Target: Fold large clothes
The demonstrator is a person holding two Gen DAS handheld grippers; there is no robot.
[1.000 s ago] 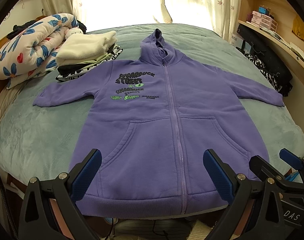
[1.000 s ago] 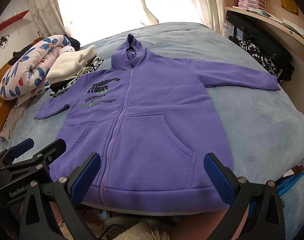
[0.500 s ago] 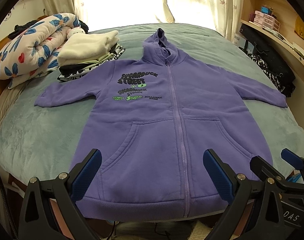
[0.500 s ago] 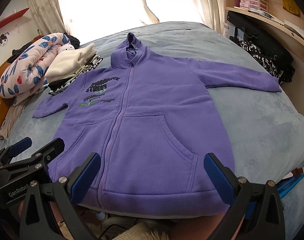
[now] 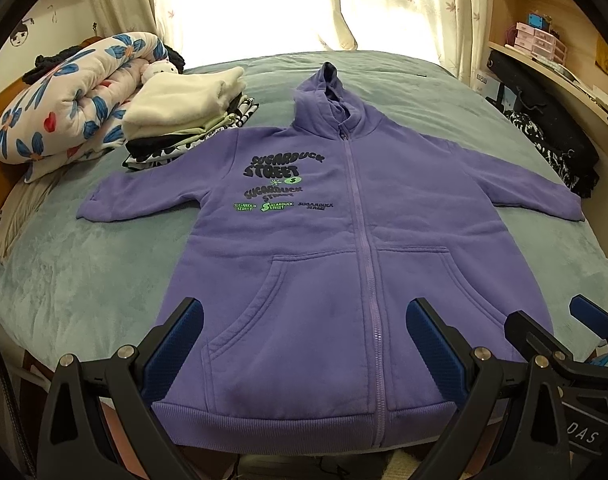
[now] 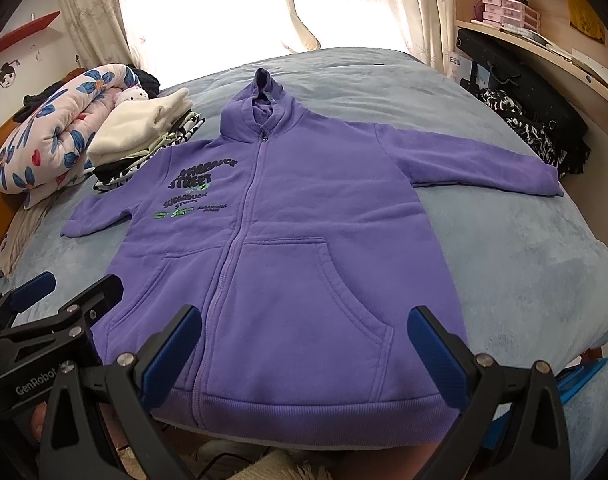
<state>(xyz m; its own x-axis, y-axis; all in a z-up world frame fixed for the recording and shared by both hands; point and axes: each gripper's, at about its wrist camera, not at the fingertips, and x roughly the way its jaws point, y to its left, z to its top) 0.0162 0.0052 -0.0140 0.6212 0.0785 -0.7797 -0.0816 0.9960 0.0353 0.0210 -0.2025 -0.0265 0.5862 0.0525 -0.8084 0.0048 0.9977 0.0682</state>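
A purple zip hoodie (image 5: 344, 248) lies flat, front up, on the bed, sleeves spread out, hood toward the window, hem at the near edge; it also shows in the right wrist view (image 6: 287, 240). My left gripper (image 5: 304, 344) is open and empty, held above the hem over the left pocket and zip. My right gripper (image 6: 304, 352) is open and empty above the hem over the right pocket. Each gripper shows in the other's view, the right gripper (image 5: 560, 332) at the lower right and the left gripper (image 6: 51, 300) at the lower left.
A grey-blue blanket covers the bed (image 5: 83, 272). A stack of folded clothes (image 5: 183, 120) and a flowered quilt (image 5: 63, 100) sit at the far left. Dark clothes (image 5: 544, 136) lie at the right edge below wooden shelves (image 5: 544, 40). Curtains hang behind.
Both grippers have tilted or moved slightly, so the hoodie sits a little lower and closer in view. The jaws stay open and the hoodie has not moved.
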